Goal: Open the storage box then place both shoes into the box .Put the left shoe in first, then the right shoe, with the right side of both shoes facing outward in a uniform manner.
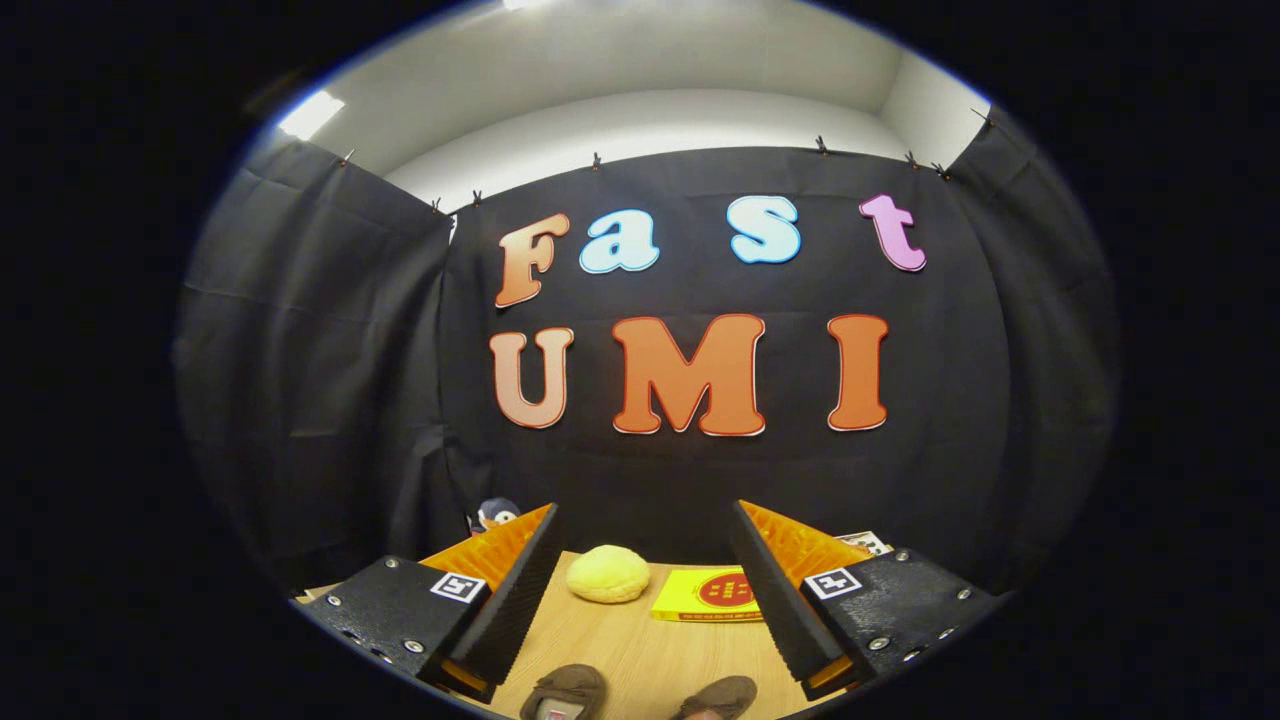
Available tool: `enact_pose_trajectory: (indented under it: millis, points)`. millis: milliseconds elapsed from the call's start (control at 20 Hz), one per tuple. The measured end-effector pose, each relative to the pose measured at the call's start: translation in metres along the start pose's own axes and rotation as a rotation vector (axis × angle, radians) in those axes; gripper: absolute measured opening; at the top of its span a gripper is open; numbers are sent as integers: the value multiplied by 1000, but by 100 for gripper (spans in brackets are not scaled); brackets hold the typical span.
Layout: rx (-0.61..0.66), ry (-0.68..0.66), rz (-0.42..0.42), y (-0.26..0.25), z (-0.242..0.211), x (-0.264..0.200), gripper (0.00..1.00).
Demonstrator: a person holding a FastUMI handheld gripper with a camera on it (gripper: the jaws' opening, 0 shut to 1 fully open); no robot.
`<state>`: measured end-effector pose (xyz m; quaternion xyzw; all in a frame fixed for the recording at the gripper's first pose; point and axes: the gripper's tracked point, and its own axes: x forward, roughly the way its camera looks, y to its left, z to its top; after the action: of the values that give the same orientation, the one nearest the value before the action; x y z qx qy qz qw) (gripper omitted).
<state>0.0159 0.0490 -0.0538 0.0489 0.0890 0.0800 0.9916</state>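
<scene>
The tool [640,600] hangs spread wide above the wooden table [640,650], gripping nothing. At the bottom centre of the frame, between the fingers, the tops of two brown shoes [640,692] peek in side by side. They look soft, light and pliable; the heel collar or side wall seems the firmest place to pinch. Farther off lie a yellow bun-like lump [608,574] and a yellow card [708,595].
</scene>
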Motion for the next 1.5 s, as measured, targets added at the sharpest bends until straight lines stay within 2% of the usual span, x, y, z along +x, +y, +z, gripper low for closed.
enact_pose_trajectory:
  millis: [150,350,700,950,1100,1250,1350,1500]
  points:
    - [64,54,69,22,-20,2,100]
    - [194,190,172,57,-62,6,100]
    - [311,577,338,125,-174,-3,97]
    - [584,812,498,182,-225,-19,95]
    - [689,903,563,199,-250,-26,96]
    - [781,950,602,214,-268,-25,95]
    - [808,991,587,222,-286,-21,95]
    - [827,1015,608,231,-301,-20,95]
